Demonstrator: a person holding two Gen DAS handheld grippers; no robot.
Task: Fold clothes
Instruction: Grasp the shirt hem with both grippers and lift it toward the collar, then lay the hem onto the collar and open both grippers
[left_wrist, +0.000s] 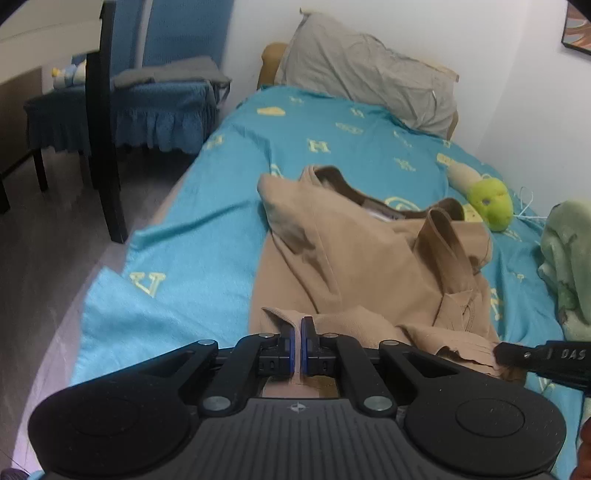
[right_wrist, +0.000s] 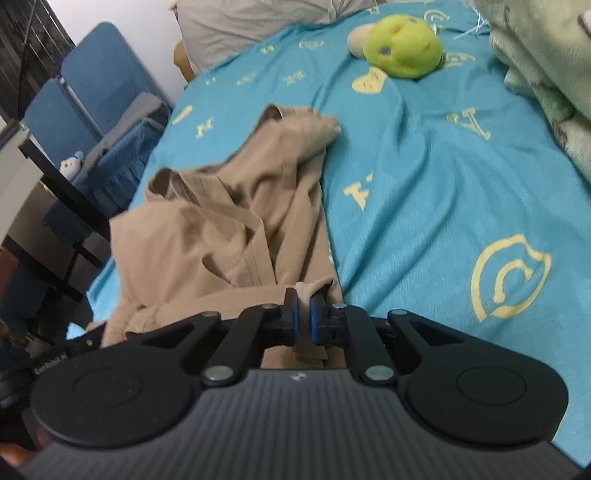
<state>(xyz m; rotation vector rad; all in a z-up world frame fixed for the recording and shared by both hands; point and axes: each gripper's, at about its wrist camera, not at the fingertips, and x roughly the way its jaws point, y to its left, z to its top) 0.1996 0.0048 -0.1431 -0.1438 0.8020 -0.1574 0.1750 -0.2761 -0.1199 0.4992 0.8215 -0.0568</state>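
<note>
The tan garment (left_wrist: 351, 266) lies crumpled on the blue bedsheet (left_wrist: 207, 229), near the bed's left edge, with its far end bunched up and one fold standing in a loop. The left gripper (left_wrist: 298, 343) has its jaws closed on a thin pinch of the near hem. The right gripper (right_wrist: 302, 314) is likewise clamped on a small tuck of cloth at the garment's near right corner; in the left wrist view its black tip can be seen touching the hem at the right.

The main risk is slip. Both pinches look shallow, only a narrow bit of fabric sits between the blue pads (left_wrist: 291, 341), so a sharp tug or lift could pull the hem free from one side and leave the piece hanging skewed from the other.

A second risk is that the far end is twisted over itself. If both corners are drawn without first shaking it flat, the fold would likely trap those wrinkles and come out lopsided.

The sheet itself is loose and rippled, so dragging the garment could bunch it up. A green plush toy (right_wrist: 402, 46) and a pale green blanket (right_wrist: 546, 70) lie on the far right, well apart from the garment, yet a wide sweep that way could catch them. On the left the bed edge is close, and cloth could slide off.
</note>
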